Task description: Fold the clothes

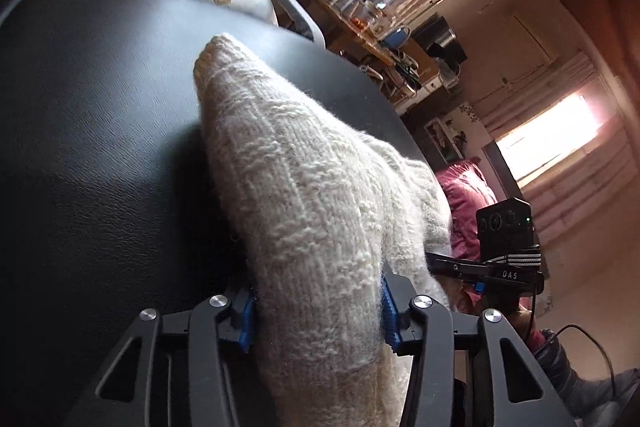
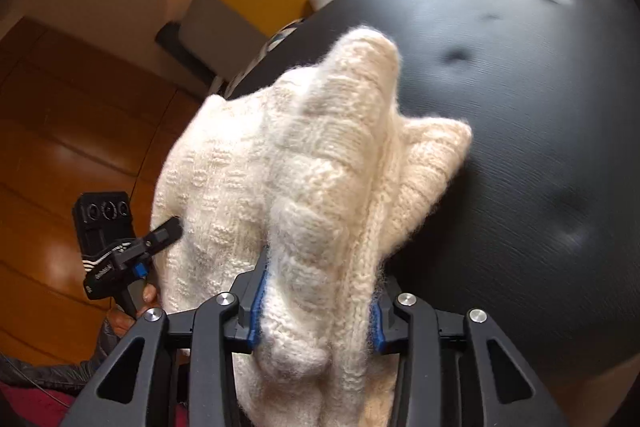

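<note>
Between both jaws, cream knit sweater

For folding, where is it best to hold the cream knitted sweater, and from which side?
Hold the cream sweater at its near bunched edge, coming from the near side of the black table. Both the left tool and the right tool already pinch thick folds there.

Knitwear on desk, gripped from both sides

Cream knitted sweater bunched on black leather-textured desk; left gripper and right gripper side by side at its near edge.
</note>
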`<state>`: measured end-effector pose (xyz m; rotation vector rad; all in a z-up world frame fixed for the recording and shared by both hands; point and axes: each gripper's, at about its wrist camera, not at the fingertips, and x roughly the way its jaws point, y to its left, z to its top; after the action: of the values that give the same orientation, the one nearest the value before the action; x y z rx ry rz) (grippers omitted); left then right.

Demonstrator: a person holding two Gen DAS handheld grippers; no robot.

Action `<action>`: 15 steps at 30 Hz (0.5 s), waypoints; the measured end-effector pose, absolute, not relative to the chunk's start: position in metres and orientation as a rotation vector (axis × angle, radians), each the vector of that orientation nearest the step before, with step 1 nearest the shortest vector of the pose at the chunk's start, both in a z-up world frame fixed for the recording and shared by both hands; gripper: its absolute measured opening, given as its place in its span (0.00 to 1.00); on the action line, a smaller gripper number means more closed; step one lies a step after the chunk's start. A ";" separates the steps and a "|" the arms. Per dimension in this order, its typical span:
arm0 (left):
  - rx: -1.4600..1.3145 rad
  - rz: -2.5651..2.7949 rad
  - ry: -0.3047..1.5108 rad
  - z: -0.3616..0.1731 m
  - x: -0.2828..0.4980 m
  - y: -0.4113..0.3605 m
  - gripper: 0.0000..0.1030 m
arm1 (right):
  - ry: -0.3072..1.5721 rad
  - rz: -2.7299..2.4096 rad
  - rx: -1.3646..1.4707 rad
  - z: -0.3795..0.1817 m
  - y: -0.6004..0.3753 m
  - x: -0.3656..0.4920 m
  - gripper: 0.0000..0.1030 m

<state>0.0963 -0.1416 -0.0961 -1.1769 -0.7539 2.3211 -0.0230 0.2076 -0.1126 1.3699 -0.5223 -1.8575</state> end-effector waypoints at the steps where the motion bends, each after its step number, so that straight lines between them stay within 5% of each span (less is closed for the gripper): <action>1: -1.163 2.344 -0.751 -0.092 0.100 -0.146 0.46 | -0.508 -1.838 1.365 -0.111 0.199 -0.025 0.37; 15: -1.063 2.749 -0.969 -0.074 0.200 -0.294 0.46 | -0.165 -1.460 1.318 -0.102 -0.039 -0.056 0.37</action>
<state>0.2003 -0.2941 -0.0736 -1.0629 -0.9689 2.7492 -0.0558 -0.0395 -0.1021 1.3179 -0.1646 -1.4603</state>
